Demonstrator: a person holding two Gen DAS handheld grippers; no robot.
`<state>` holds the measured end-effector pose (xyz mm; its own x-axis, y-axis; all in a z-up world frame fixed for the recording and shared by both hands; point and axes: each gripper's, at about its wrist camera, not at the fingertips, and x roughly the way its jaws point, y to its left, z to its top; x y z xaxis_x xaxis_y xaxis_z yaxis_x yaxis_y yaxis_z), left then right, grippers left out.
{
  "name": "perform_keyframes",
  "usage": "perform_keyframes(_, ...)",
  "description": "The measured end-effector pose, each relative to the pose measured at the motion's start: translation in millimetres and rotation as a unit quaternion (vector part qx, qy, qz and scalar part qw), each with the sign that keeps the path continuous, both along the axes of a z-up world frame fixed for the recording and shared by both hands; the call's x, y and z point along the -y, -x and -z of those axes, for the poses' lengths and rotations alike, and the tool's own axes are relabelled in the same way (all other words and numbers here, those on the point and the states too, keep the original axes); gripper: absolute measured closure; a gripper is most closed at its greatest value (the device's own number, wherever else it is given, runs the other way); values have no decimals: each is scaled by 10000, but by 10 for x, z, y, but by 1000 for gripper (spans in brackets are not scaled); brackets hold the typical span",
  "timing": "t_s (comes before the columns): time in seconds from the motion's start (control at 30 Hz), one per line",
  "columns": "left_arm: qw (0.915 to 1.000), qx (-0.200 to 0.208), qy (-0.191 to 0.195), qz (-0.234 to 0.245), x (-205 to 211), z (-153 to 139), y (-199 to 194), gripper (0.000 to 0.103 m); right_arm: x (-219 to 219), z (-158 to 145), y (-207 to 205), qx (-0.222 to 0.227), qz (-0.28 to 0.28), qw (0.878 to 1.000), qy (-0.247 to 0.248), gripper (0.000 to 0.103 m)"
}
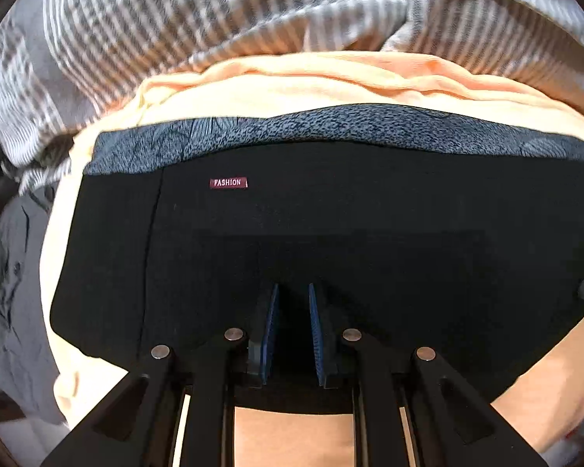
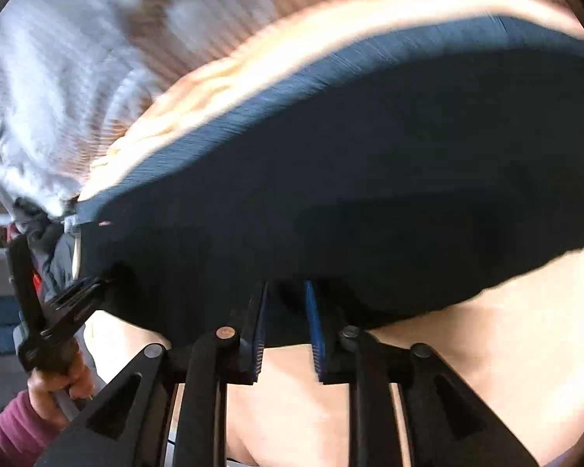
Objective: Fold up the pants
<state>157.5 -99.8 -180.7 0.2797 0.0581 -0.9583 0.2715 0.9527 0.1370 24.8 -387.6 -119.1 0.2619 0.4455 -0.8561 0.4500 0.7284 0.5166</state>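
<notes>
Blue-padded fingers (image 1: 273,319) of the left claw (image 1: 294,311) stand nearly closed, with the near edge of the black pants (image 1: 331,210) pinched between them. Pants position: spread flat over a peach sheet (image 1: 292,81) on a bed. A grey patterned waistband (image 1: 331,128) runs along the far edge of the pants, and a small red label reading FASHION (image 1: 228,183) sits near the left end. A striped grey-and-white blanket (image 1: 175,11) lies bunched beyond the sheet.

In the right wrist view, the right claw (image 2: 290,311) is likewise drawn nearly closed, gripping the near hem of the pants (image 2: 370,175); this view is blurred. The left claw (image 2: 78,292) appears at the left edge of that view, clamped on the corner of the same hem and held by a hand (image 2: 54,385) with a maroon sleeve (image 2: 7,432).
</notes>
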Motion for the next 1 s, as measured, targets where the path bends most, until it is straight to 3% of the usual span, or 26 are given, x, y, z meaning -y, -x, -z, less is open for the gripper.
perform_keyframes(0.13, 9996, -51, -239, 151, 111, -7, 74, 85, 112, -96, 314, -46, 301, 9987, -404, 85)
perform_keyframes(0.2, 9990, -162, -402, 105, 180, -23, 84, 85, 128, -149, 509, -107, 285, 9981, -530, 61)
perform_keyframes(0.27, 9984, -293, -477, 39, 284, -67, 132, 85, 225, -188, 745, -146, 315, 9979, -541, 51)
perform_keyframes(0.4, 9985, -481, -238, 72, 613, -187, 288, 84, 352, -201, 997, -289, 489, 9971, -504, 50)
perform_keyframes(0.63, 9960, -555, 172, 674, 1588, -345, 706, 84, 832, -246, 1304, -324, 990, 9936, -442, 46)
perform_keyframes(0.87, 9931, -616, 543, 841, 2484, -398, 811, 84, 1409, -333, 1411, -166, 1324, 9908, -220, 46)
perform_keyframes(1.0, 9922, -569, 602, 934, 2915, -419, 802, 84, 1892, -304, 1467, -13, 1801, 9835, -190, 45)
